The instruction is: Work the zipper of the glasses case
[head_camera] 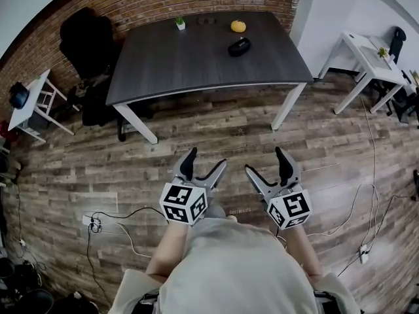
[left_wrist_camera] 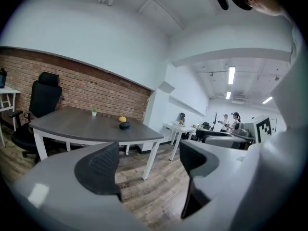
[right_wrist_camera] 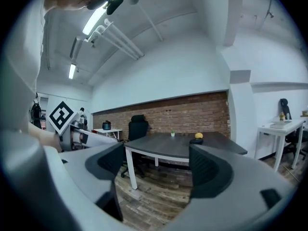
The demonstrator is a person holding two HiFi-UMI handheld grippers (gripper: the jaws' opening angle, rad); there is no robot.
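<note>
The black glasses case lies on the dark grey table across the room, toward its far right part, beside an orange round thing. In the left gripper view the glasses case is small and far off; the right gripper view shows the glasses case just past one jaw. My left gripper and right gripper hang side by side over the wooden floor, well short of the table. Both are open with nothing between their jaws, as the left gripper and right gripper also show in their own views.
A small potted plant stands at the table's far edge. A black office chair sits at its left end. A white side table is far left, a white desk right. Cables trail on the floor. People stand in the distance.
</note>
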